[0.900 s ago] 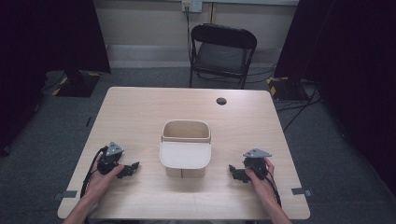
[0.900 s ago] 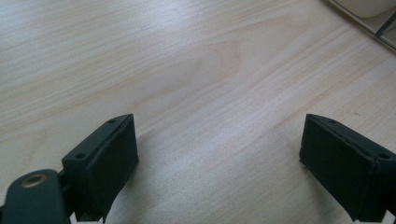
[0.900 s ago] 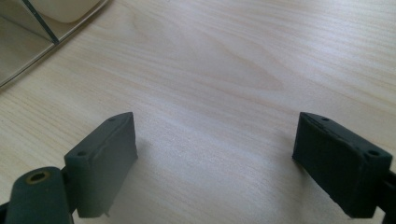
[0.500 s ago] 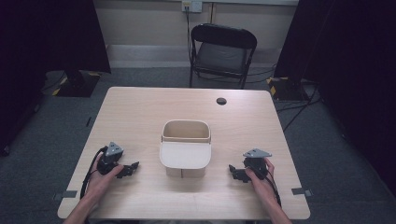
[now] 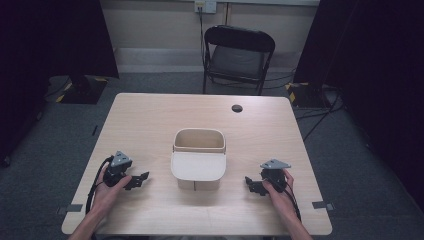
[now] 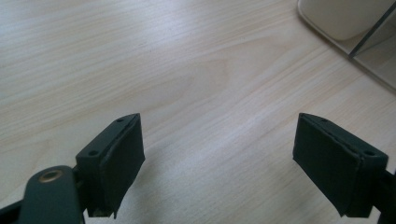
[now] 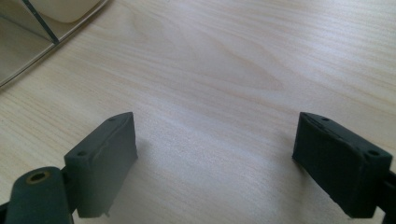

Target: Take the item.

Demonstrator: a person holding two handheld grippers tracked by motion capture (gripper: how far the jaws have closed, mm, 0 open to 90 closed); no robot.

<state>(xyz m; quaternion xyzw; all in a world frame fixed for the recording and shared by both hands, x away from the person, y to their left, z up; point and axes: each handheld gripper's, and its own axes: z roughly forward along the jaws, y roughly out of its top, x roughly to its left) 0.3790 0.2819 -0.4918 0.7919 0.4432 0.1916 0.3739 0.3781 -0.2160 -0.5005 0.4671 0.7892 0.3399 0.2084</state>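
A cream plastic bin (image 5: 198, 159) with an open top stands in the middle of the light wooden table (image 5: 150, 120). My left gripper (image 5: 142, 179) rests on the table to the bin's left, held by a hand, its jaws pointing toward the bin. In the left gripper view the left gripper (image 6: 219, 163) stands open over bare wood, with the bin's corner (image 6: 345, 18) at the top right. My right gripper (image 5: 248, 183) rests to the bin's right, jaws pointing toward it. Its own view shows the right gripper (image 7: 217, 163) open and the bin's edge (image 7: 60, 9) at the top left.
A small round black thing (image 5: 237, 108) lies near the table's far edge. A black folding chair (image 5: 237, 52) stands behind the table. Black curtains hang at both sides, and cables (image 5: 320, 105) run over the grey floor at the right.
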